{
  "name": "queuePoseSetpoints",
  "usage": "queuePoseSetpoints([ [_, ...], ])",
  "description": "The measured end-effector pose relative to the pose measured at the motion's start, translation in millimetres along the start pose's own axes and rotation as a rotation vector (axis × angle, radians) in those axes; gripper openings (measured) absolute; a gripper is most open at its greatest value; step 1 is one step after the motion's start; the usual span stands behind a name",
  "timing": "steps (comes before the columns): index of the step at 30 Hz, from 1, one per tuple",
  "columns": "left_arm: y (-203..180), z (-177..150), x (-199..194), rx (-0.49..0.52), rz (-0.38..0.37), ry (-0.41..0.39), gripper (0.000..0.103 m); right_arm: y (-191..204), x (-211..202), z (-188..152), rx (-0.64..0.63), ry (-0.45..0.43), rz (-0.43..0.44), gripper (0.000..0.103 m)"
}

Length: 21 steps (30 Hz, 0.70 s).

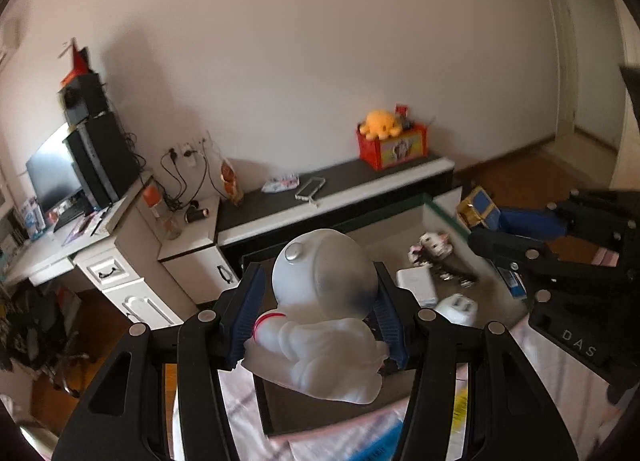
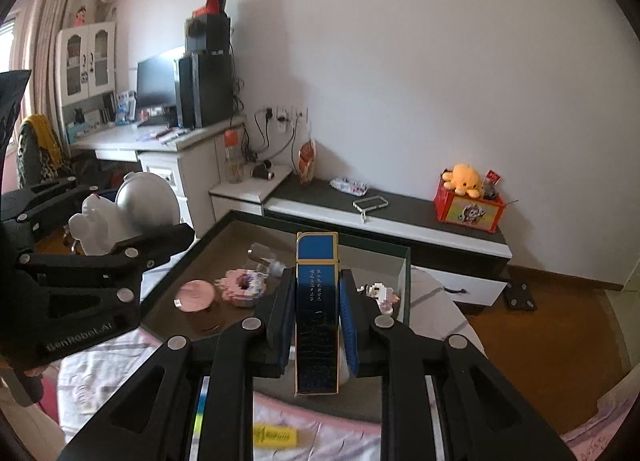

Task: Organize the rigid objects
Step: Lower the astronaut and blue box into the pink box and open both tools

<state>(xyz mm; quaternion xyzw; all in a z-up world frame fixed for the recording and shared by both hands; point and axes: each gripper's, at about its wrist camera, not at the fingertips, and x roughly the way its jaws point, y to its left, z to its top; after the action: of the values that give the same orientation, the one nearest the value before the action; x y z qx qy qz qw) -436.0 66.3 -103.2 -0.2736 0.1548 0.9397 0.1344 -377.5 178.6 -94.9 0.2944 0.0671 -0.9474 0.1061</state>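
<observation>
A white astronaut figure [image 1: 320, 321] with a big round helmet is clamped between the blue pads of my left gripper [image 1: 318, 315], held above a dark open box [image 1: 436, 207]. The same astronaut [image 2: 132, 213] shows at the left of the right wrist view in the left gripper [image 2: 120, 229]. My right gripper [image 2: 316, 317] is shut on a tall blue and black box with gold edging [image 2: 317, 309], upright over the dark tray-like box [image 2: 404, 261]. In the left wrist view the right gripper [image 1: 532, 229] holds that blue box [image 1: 484, 211] at the right.
Inside the dark box lie a pink round compact [image 2: 194, 295], a pink block toy [image 2: 242, 287], a small white block figure [image 2: 378, 293], a white charger [image 1: 458, 309] and a white case [image 1: 416, 283]. Behind stand a low black-and-white cabinet [image 2: 400, 221] with a phone [image 2: 370, 204] and a red box with an orange plush [image 2: 466, 197].
</observation>
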Motion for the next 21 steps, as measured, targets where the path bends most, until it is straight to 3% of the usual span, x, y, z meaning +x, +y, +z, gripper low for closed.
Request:
queuePoseSetpoints([
  [3,5,6,38,-0.01,-0.044,0.061,0.054,-7,35,5,0.0,0.061,0.007,0.021],
  [11,3,6,120,0.002,-0.065,0.202,0.054,-21,111,6,0.003,0.203,0.001,0.021],
  [17,2,3,146,-0.002,-0.055,0.247,0.054,-22,136,1,-0.025,0.26,-0.015,0.021],
  [21,3,2,148,-0.016,-0.034,0.243,0.055,-22,136,5,-0.027,0.23,-0.018,0.023],
])
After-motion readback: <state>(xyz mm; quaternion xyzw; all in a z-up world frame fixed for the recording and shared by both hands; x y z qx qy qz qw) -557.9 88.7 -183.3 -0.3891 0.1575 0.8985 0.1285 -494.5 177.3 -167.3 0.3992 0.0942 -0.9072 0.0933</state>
